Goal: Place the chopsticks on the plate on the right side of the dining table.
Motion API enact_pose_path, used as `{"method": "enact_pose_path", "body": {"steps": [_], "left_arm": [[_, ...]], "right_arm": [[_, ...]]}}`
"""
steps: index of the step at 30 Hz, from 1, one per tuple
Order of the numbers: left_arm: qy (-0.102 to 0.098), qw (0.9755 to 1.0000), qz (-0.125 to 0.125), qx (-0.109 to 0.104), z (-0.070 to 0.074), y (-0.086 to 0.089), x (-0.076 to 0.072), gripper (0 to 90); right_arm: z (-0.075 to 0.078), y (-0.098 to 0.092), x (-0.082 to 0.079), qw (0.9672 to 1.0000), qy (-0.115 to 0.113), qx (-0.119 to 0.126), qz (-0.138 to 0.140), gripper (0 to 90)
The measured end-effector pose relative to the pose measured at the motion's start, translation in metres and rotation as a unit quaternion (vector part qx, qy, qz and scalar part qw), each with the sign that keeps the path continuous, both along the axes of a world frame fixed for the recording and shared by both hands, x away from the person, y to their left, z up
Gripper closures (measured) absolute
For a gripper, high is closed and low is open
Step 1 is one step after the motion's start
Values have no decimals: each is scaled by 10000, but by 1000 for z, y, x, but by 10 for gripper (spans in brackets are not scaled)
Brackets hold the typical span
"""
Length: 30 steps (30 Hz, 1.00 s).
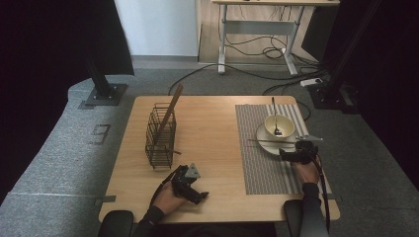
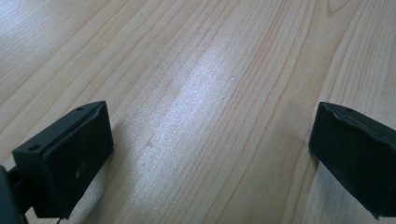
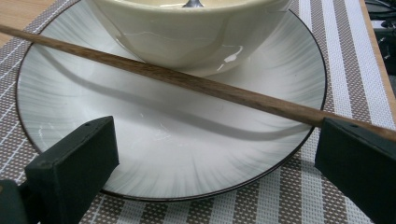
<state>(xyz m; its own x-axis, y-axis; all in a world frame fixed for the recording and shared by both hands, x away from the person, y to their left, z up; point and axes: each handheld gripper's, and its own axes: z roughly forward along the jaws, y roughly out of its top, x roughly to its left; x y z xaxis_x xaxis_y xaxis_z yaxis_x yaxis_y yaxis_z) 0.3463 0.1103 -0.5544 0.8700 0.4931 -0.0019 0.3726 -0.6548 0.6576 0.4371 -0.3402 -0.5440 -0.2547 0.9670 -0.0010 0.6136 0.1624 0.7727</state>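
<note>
A white bowl (image 1: 279,126) with a dark spoon (image 1: 272,106) in it stands on a white plate (image 1: 261,138) on the striped placemat (image 1: 267,173). One wooden chopstick (image 1: 269,141) lies across the plate in front of the bowl. My right gripper (image 1: 289,152) sits at the plate's near right rim. In the right gripper view it (image 3: 215,140) is open, and the chopstick (image 3: 196,84) crosses the plate (image 3: 70,84) and passes over the right jaw, below the bowl (image 3: 187,42). My left gripper (image 1: 200,196) rests near the front edge, open (image 2: 210,126) over bare wood.
A dark wire basket (image 1: 160,136) stands left of centre with a wooden stick (image 1: 173,106) leaning out of it. The wooden table (image 1: 212,118) lies bare between basket and placemat. Behind the table are a desk frame, cables and black stands on grey carpet.
</note>
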Motion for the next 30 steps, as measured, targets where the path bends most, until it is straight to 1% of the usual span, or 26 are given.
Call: {"method": "enact_pose_path", "body": {"steps": [19, 21, 23, 26, 28, 30], "left_arm": [[1, 10000, -3, 3, 0, 0, 0, 0], [1, 10000, -4, 3, 0, 0, 0, 0], [1, 10000, -6, 4, 0, 0, 0, 0], [1, 10000, -4, 4, 0, 0, 0, 0], [0, 10000, -4, 4, 0, 0, 0, 0], [0, 10000, -3, 4, 0, 0, 0, 0]], "right_arm": [[-3, -3, 3, 10000, 58, 3, -55, 0], [-1, -3, 2, 10000, 31, -21, -65, 0], [2, -4, 0, 10000, 14, 52, -50, 0], [6, -5, -6, 10000, 15, 79, -48, 0], [8, -6, -10, 10000, 37, 30, -36, 0], [10, -7, -14, 10000, 10, 67, -21, 0]]}}
